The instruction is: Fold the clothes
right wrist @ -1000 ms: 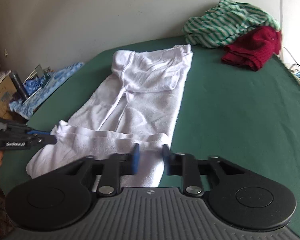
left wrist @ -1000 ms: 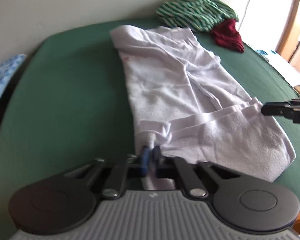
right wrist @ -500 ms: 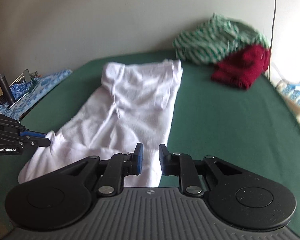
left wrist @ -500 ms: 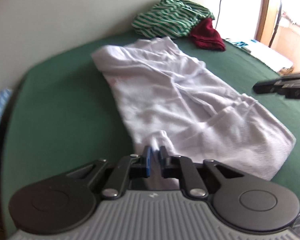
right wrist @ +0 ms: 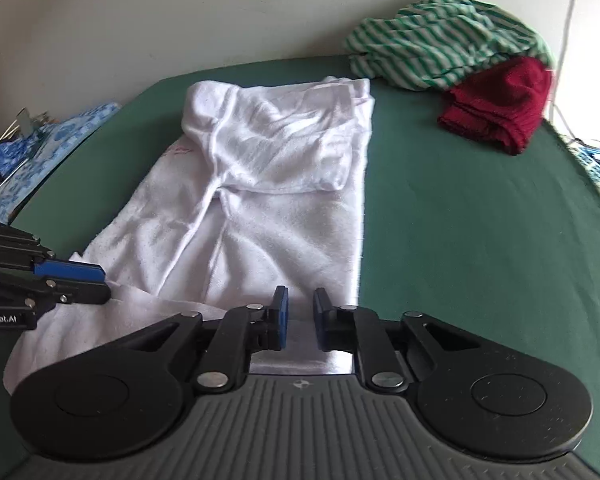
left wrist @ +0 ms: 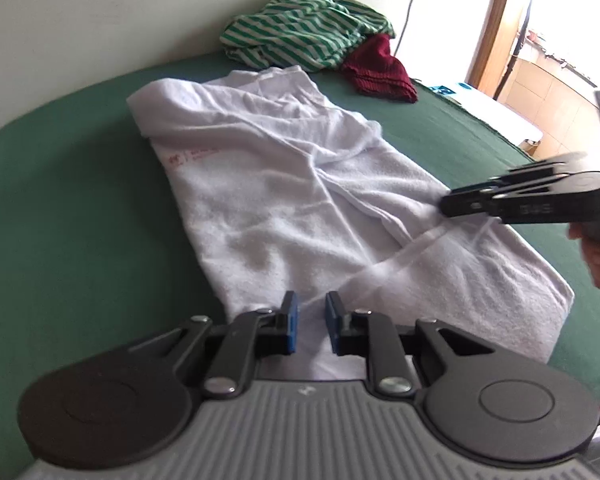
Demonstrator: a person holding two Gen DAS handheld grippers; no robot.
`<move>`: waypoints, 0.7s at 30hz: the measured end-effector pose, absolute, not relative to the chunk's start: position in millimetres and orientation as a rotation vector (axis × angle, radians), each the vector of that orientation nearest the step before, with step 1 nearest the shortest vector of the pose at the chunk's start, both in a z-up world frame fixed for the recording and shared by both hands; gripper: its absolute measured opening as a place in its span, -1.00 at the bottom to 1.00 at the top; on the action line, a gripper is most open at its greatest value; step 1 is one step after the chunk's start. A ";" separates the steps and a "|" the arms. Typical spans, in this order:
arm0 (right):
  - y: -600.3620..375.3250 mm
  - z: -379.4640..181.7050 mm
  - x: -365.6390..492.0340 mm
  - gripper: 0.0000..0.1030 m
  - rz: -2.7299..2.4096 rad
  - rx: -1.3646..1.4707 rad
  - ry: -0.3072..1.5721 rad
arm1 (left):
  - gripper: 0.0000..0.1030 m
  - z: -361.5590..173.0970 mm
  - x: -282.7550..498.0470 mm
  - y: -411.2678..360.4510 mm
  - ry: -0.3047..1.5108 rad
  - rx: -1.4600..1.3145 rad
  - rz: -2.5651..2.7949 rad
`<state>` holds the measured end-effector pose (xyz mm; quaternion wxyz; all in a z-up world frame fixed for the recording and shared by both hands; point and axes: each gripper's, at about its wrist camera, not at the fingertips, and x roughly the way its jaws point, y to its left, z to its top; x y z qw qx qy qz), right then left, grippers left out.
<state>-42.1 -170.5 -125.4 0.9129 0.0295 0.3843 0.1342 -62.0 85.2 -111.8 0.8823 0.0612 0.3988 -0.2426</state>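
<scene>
- While the white terry-cloth garment (left wrist: 284,200) lies flat down the middle of the green-covered tabletop (left wrist: 72,216), its near hem turned over, neither gripper holds it.
- Your left gripper (left wrist: 311,322) has just been opening; its blue pads stand slightly apart over the near hem, nothing pinched.
- Your right gripper (right wrist: 299,316) has just narrowed a little, with a gap left and cloth only beneath it.
- Grab a single layer and the fold may drag askew.
- Keep clear of the green-striped shirt (right wrist: 440,32) and dark red knit (right wrist: 500,100) at the far corner.
</scene>
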 end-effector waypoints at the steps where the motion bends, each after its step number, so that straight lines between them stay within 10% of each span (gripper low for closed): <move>1: -175.0 -120.7 -47.3 -0.65 0.263 0.070 0.790 | -0.61 -108.2 -62.2 91.4 0.820 0.135 -0.489; 5: -200.7 -103.4 -86.3 -0.20 0.282 0.102 0.840 | -0.73 -89.7 -70.6 131.4 0.821 0.080 -0.446; 9: -210.0 -103.3 -123.2 -0.18 0.358 0.079 0.954 | -0.71 -89.9 -109.5 151.8 0.964 0.043 -0.500; 14: -190.6 -117.0 -143.3 -0.07 0.474 -0.059 0.988 | 0.17 -93.4 -160.9 116.0 1.003 0.132 -0.569; 21: -185.7 -133.3 -140.6 -0.07 0.495 -0.121 0.858 | -0.24 -106.9 -146.0 97.3 0.958 0.110 -0.508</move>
